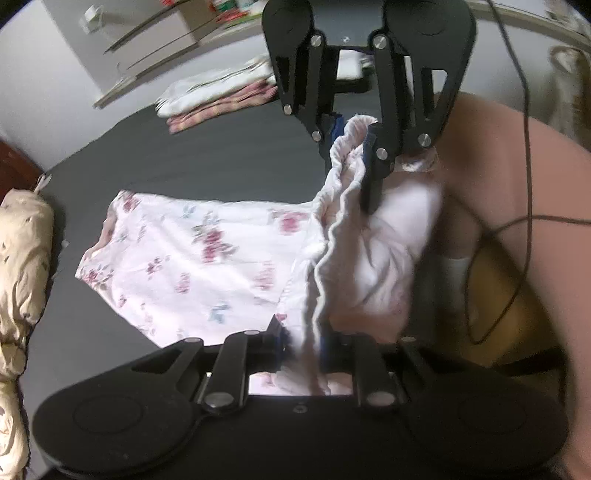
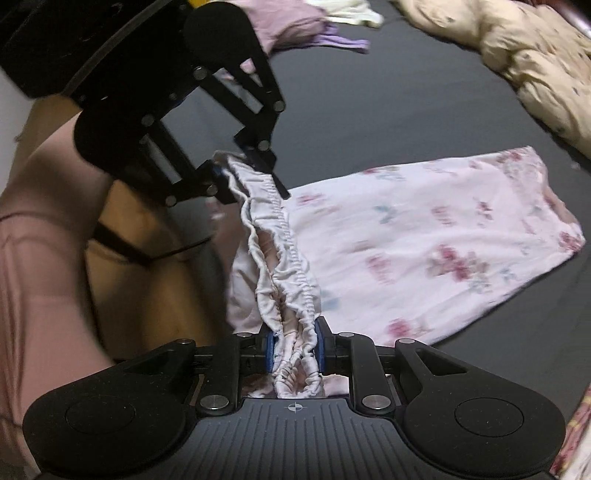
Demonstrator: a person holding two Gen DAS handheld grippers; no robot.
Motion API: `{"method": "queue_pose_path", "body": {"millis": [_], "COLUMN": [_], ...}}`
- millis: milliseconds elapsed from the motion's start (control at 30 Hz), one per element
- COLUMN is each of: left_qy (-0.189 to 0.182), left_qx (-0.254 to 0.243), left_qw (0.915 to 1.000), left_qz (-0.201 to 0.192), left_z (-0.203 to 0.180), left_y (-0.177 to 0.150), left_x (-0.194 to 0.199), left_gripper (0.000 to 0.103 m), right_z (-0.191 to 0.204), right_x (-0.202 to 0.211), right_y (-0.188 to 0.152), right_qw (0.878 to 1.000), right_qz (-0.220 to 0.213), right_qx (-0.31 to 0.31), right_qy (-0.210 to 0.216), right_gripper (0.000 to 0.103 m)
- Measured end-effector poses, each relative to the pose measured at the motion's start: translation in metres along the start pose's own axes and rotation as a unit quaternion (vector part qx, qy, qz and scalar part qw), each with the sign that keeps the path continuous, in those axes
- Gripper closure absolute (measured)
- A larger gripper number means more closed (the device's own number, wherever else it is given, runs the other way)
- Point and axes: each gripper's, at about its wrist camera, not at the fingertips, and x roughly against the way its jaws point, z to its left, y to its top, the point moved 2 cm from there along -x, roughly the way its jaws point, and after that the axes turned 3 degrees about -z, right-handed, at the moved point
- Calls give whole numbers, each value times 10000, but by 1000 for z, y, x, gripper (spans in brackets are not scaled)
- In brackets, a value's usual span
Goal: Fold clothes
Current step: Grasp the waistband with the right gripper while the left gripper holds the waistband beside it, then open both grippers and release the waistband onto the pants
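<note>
A pale pink floral garment (image 1: 184, 258) with a gathered elastic waistband (image 2: 284, 254) lies partly flat on the dark grey bed sheet (image 1: 221, 158). The waistband is lifted and stretched between both grippers. At the bottom of the left wrist view, my left gripper (image 1: 303, 343) is shut on one end of the waistband. My right gripper (image 1: 352, 138) grips the far end at the top of that view. In the right wrist view, my right gripper (image 2: 293, 350) pinches the bunched elastic between its blue pads (image 2: 271, 350). My left gripper (image 2: 245, 168) holds the other end.
A stack of folded clothes (image 1: 218, 96) sits at the far side of the bed by white drawers (image 1: 147, 44). A cream quilt (image 2: 517, 55) lies along the bed's edge, near loose pink and purple clothes (image 2: 295, 22). A person's pink-clad leg (image 1: 517, 184) and a cable (image 1: 526, 147) are close by.
</note>
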Motion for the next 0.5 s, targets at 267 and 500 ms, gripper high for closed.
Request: {"method": "queue_pose_path", "body": {"millis": [267, 500], "left_qy": [368, 388], "left_qx": [575, 1165], "left_qw": [9972, 9906], "left_qz": [302, 603], "left_z": [48, 68], "left_y": [5, -8], "left_x": [-36, -67], "left_gripper": [83, 81], "right_z": [-57, -100], "right_x": [-25, -55], "right_y": [21, 25], "right_qw": [9977, 9924], "right_qz": [111, 103], "right_qx": [-326, -1084], "right_qy": [-584, -572], "right_gripper": [83, 83]}}
